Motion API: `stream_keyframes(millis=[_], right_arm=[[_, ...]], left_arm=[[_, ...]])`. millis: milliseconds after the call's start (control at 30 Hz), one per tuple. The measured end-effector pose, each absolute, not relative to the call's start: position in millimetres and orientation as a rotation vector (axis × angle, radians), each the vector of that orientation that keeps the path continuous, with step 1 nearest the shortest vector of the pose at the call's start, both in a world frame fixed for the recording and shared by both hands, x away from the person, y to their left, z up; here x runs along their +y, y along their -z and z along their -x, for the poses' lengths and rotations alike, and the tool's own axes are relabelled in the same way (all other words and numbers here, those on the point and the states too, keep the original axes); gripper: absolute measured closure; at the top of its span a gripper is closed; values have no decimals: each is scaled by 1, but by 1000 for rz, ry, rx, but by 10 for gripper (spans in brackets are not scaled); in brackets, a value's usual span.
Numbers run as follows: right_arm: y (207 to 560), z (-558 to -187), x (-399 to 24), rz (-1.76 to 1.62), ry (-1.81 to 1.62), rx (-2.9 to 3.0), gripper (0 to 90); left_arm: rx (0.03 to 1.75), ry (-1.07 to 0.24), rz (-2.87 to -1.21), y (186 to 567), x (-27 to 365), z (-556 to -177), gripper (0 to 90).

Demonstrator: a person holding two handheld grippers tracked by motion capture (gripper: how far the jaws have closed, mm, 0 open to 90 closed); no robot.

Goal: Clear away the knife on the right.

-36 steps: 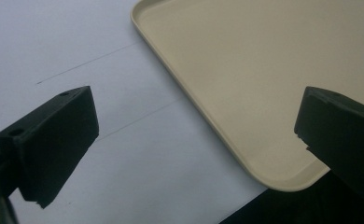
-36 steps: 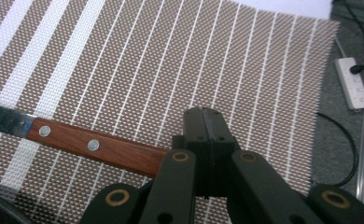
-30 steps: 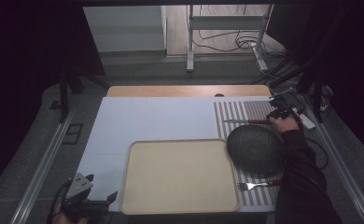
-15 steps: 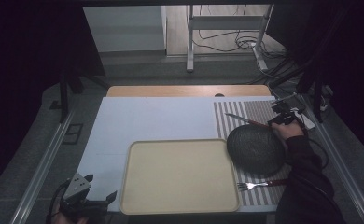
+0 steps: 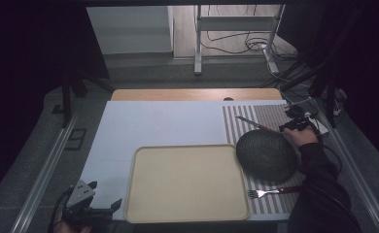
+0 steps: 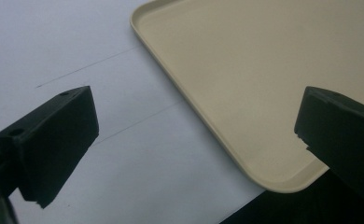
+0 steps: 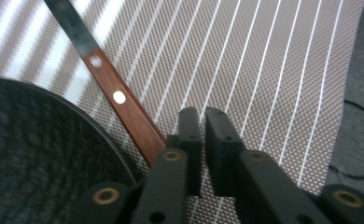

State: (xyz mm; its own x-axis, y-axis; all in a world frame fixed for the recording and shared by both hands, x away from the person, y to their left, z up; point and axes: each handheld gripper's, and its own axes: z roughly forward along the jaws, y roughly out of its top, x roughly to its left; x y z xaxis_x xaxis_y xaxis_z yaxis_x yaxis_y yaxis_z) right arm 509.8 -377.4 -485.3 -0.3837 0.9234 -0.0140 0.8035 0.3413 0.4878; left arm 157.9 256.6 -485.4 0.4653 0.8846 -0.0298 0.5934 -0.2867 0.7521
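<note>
A dim room is seen around a white table (image 5: 153, 124) carrying a beige tray (image 5: 186, 182). Right of the tray, beyond the dark plate (image 5: 267, 154), a knife (image 5: 255, 126) lies slantwise, handle toward the right gripper (image 7: 203, 122), whose jaws are nearly closed beside the handle, gripping nothing. The left gripper (image 6: 189, 135) is held apart at the tray's near-left corner, farther away.

Dim room, dark at both sides, lit mainly beyond the far edge of the table (image 5: 197, 94). Grey floor (image 5: 144, 68) past the table, with a white wall panel (image 5: 129, 30), a pale metal frame (image 5: 236, 24) standing upright, and loose cables (image 5: 231, 46) trailing near its foot. Metal rails (image 5: 44, 170) along both flanks of the table, wooden top showing at its far edge, white sheet (image 5: 153, 121) over most of it.
</note>
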Motion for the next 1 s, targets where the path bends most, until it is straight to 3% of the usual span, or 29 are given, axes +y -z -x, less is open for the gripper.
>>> stream_keyframes(millis=[167,400,600,1000], right_arm=[[477,-511,-375,-1579,-653,2259,603],[472,-514,-364,-1572,-683,2269,423],[471,-516,-351,-1555,-714,2298,334],[472,-524,-322,-1482,-650,2397,244]], left_arm=[[1227,-523,-2005,485,256,-158,0],[1228,-525,-2007,485,256,-158,0],[1229,-525,-2006,486,256,-158,0],[1230,-523,-2007,486,256,-158,0]])
